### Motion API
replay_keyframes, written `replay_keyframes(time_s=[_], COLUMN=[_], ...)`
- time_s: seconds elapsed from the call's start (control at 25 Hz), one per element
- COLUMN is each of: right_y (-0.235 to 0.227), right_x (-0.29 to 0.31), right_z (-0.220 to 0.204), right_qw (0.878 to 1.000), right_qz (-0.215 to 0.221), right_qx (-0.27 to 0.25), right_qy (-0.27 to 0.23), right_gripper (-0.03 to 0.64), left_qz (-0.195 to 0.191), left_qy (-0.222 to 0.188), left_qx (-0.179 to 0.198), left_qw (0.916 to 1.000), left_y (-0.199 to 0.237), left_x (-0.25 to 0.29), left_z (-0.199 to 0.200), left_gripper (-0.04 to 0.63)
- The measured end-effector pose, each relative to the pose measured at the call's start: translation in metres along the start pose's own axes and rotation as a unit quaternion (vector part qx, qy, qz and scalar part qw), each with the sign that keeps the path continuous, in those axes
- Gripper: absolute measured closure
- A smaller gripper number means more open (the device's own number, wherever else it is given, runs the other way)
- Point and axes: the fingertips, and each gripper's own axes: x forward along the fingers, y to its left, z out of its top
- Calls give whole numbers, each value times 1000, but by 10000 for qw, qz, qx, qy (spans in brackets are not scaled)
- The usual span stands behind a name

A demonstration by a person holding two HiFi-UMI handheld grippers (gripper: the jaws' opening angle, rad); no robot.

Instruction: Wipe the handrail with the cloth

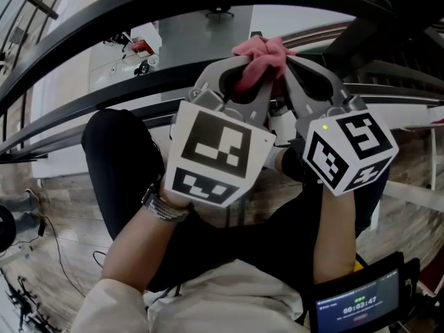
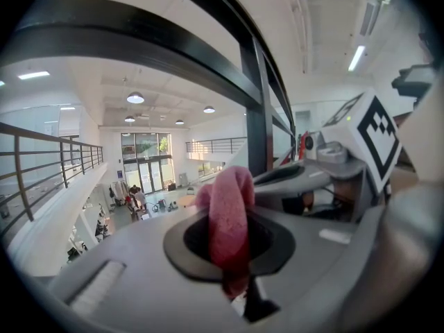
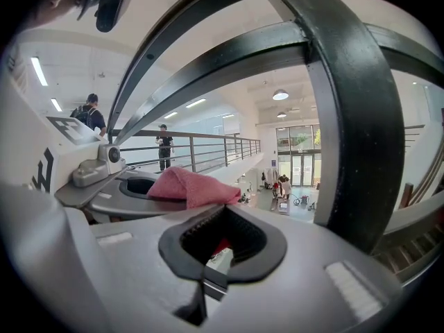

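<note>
The left gripper [image 1: 239, 68] was clamped on the pink cloth [image 1: 258, 55], just below the black handrail [image 1: 83, 40]. The right gripper [image 1: 295, 64] had its jaws together, apparently empty. The cloth should probably press firmly on the rail before sliding.

Public building atrium: balcony railings [image 3: 208, 146], glass entrance doors [image 2: 142, 166] below.

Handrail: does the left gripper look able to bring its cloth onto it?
Probably yes. The left gripper is shut on the cloth, which sticks out past its tips, and the handrail runs just beyond with nothing between. The right gripper crowds it only from the side.
</note>
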Motion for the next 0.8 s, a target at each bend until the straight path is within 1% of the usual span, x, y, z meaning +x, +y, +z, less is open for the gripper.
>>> replay_keyframes(time_s=[0.8], right_y=[-15], right_x=[-10], right_z=[-1], right_qw=[9997], right_qz=[-217], right_qx=[48], right_qy=[-47], right_gripper=[615], left_qz=[-159], left_qy=[-73], left_qx=[42], left_qw=[9998], left_y=[-11], left_x=[11], left_z=[6], left_gripper=[566])
